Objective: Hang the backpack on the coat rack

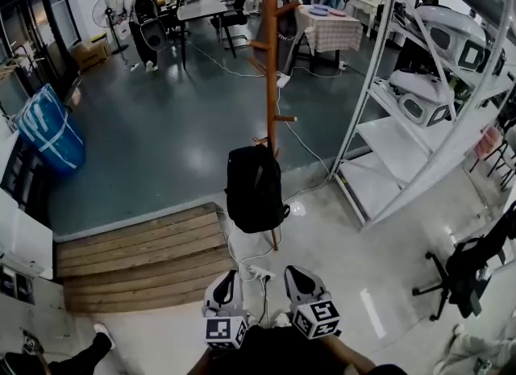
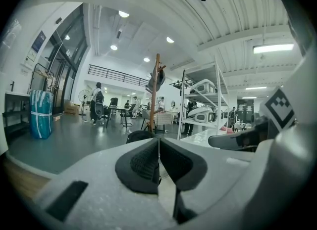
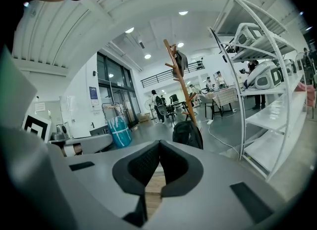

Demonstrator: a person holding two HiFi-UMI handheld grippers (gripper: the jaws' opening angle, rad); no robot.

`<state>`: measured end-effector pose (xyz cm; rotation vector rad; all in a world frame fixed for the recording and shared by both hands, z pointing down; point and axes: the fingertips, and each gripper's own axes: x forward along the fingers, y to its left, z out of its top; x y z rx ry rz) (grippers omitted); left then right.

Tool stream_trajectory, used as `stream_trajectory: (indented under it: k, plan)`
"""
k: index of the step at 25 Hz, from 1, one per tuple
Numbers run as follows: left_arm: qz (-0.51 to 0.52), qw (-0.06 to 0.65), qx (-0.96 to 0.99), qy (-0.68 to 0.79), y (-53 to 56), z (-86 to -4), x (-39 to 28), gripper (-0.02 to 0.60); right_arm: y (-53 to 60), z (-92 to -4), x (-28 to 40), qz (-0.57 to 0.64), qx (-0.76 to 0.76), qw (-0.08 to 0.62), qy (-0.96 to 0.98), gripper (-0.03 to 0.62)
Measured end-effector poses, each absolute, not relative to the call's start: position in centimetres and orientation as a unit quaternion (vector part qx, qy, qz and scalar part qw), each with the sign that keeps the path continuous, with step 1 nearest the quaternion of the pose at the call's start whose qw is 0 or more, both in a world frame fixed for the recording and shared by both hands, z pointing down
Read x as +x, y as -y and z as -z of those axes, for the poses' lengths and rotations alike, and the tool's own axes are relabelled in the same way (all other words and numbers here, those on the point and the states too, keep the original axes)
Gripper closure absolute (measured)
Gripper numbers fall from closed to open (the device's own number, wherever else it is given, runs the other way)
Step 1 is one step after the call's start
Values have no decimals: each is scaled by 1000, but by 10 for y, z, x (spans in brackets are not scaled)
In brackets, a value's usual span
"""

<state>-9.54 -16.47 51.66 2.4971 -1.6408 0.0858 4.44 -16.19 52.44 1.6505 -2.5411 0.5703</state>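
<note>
Both my claws are clenched with nothing in them: the left gripper has its dark pads pressed tip to tip, and the right gripper is the same, with only bare floor showing past its pads. In the head view they sit side by side at the bottom centre of the frame, tucked close to my body and well apart from the work. The black backpack is at the middle of that frame, against the lower stretch of the wooden coat rack, whose pole runs from the top edge down to a foot just below the bag. The bag's top lies just under the lowest short peg, and its bottom ends a little above the pole's foot, so I judge that it is hanging from that low peg rather than standing on the floor. No view shows a strap actually looped over the peg, though, so I cannot say this for certain. In my right gripper view the bag shows right of centre beside the pole, its bottom hidden behind my own claw body. If it does hang, the task looks complete and nothing remains for me. If it only leans there, the whole lift and hook is yet to do.
</note>
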Motion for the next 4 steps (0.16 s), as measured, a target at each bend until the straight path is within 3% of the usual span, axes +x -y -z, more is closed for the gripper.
stream_trajectory:
  k: [4]
  plan:
    - [-36, 85, 832, 547, 165, -517, -97, 558, 161, -525, 42, -185, 535, 30, 824, 582]
